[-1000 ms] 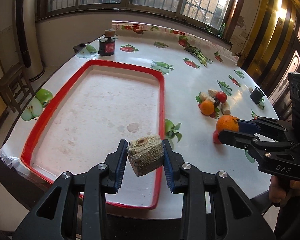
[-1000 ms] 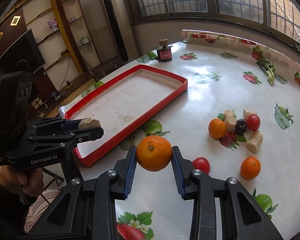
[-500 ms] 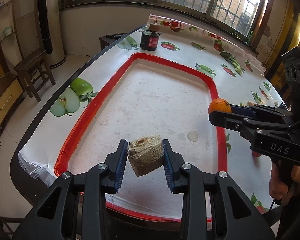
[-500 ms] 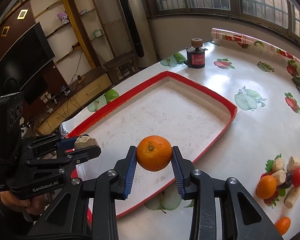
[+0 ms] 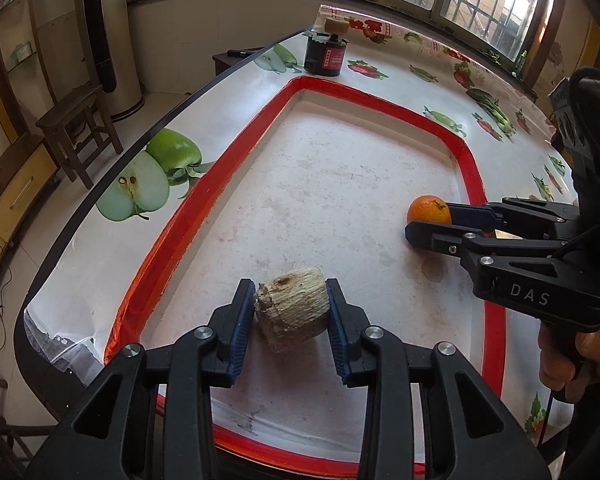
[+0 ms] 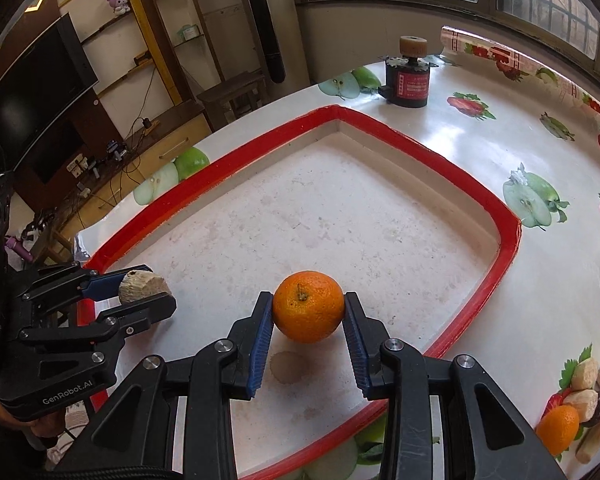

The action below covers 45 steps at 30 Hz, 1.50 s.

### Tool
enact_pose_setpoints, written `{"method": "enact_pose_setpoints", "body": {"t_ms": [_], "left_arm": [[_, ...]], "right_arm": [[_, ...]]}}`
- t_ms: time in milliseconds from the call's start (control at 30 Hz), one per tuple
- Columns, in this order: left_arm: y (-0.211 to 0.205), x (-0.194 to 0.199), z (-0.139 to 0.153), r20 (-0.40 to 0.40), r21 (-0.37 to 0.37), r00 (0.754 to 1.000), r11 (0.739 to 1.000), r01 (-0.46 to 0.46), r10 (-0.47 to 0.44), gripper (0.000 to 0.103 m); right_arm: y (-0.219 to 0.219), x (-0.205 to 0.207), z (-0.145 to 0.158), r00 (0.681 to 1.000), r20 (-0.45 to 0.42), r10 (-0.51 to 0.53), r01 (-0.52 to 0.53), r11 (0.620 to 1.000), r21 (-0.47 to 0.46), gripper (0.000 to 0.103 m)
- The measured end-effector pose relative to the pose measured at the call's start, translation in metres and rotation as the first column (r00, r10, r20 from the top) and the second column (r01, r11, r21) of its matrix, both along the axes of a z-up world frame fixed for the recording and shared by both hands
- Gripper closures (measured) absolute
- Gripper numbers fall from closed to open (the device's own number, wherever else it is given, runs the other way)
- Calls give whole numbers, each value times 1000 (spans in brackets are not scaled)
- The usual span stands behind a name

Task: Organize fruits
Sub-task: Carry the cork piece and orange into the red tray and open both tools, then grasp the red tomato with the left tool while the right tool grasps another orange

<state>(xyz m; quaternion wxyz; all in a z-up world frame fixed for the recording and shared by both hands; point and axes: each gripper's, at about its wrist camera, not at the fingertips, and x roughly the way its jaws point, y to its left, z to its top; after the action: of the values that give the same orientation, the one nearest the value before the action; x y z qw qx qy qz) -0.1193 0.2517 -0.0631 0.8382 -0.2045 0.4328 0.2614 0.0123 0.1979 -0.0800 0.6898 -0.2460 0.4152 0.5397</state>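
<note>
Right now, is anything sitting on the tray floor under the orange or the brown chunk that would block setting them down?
Nothing visible does. The tray floor beneath the orange and the brown chunk is bare apart from a flat stain.

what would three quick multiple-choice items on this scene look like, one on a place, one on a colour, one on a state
1. Where is the orange?
A. over the tray, in the right gripper
B. on the tablecloth beside the jar
C. on the stool

2. What colour is the tray's rim?
A. blue
B. red
C. green

3. What is the left gripper doing?
A. open, holding nothing
B. shut on the fibrous beige chunk
C. shut on a tomato

Answers:
1. A, the right gripper has a pad on each side of the orange above the tray floor.
2. B, a red border runs all around.
3. B, both pads press the fibrous beige chunk.
</note>
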Motion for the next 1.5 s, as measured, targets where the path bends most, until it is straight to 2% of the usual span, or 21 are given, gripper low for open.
{"method": "enact_pose_setpoints", "body": {"t_ms": [133,200,267,500,833,1500], "left_arm": [[-2,1,2,-21,15,1000,1000,-14,14,64],[-4,0,6,-13,21,1000,1000,-16,16,61],[-7,-1,11,-2,26,1000,999,-19,19,56],[-23,-1,29,24,57,1000,998,-12,11,54],[-56,8,43,46,71,998,996,47,-51,54],[-137,39,51,53,58,969,970,237,-240,54]], "right_arm": [[-5,3,0,1000,-21,-6,6,1000,16,61],[-11,4,6,1000,-25,-15,16,999,37,48],[-18,3,15,1000,-22,-18,20,998,64,44],[-55,3,42,998,-31,-46,50,990,133,43],[-119,2,62,993,-36,-114,118,978,173,43],[-241,28,68,945,-47,-323,326,924,201,40]]}}
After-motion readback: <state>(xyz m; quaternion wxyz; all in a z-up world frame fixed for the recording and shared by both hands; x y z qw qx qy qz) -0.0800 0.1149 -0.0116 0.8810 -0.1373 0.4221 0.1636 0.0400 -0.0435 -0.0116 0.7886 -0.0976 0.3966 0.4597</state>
